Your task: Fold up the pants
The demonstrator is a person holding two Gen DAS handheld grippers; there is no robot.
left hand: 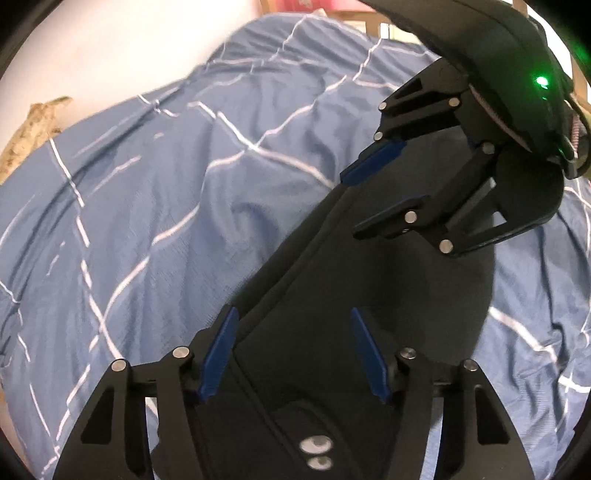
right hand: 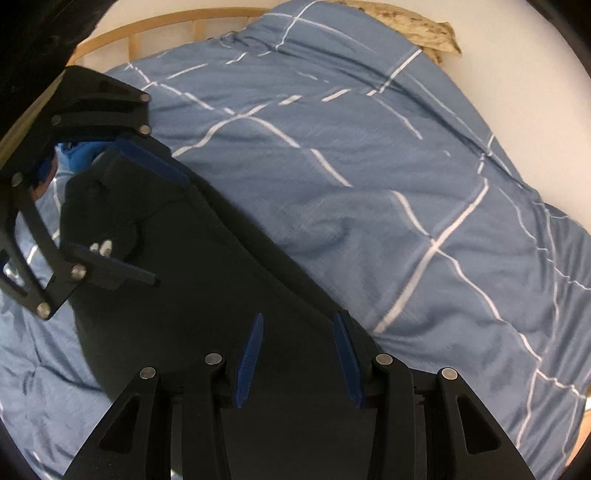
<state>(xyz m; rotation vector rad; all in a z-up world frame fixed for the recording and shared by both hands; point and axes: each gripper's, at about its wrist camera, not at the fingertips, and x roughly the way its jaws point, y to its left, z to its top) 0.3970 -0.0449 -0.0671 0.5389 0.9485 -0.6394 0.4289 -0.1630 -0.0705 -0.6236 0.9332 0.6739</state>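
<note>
Black pants (left hand: 369, 280) lie in a long diagonal strip on a blue bedspread (left hand: 147, 184). My left gripper (left hand: 293, 314) hangs open over the waist end, where two pale buttons (left hand: 314, 445) show, and its blue pads straddle the cloth without pinching it. My right gripper (left hand: 351, 206) stands open further along the strip. In the right wrist view the pants (right hand: 184, 314) run under my right gripper (right hand: 300, 317), whose right pad sits at the cloth's edge. At the upper left my left gripper (right hand: 171, 230) spreads over the buttons (right hand: 101, 248).
The bedspread (right hand: 369, 184) is rumpled, with white crossing lines, and spreads wide to the right of the pants. A beige mottled pillow (right hand: 424, 29) lies at its far corner. A wooden slatted bed frame (right hand: 147, 29) borders the far side, with a white wall behind.
</note>
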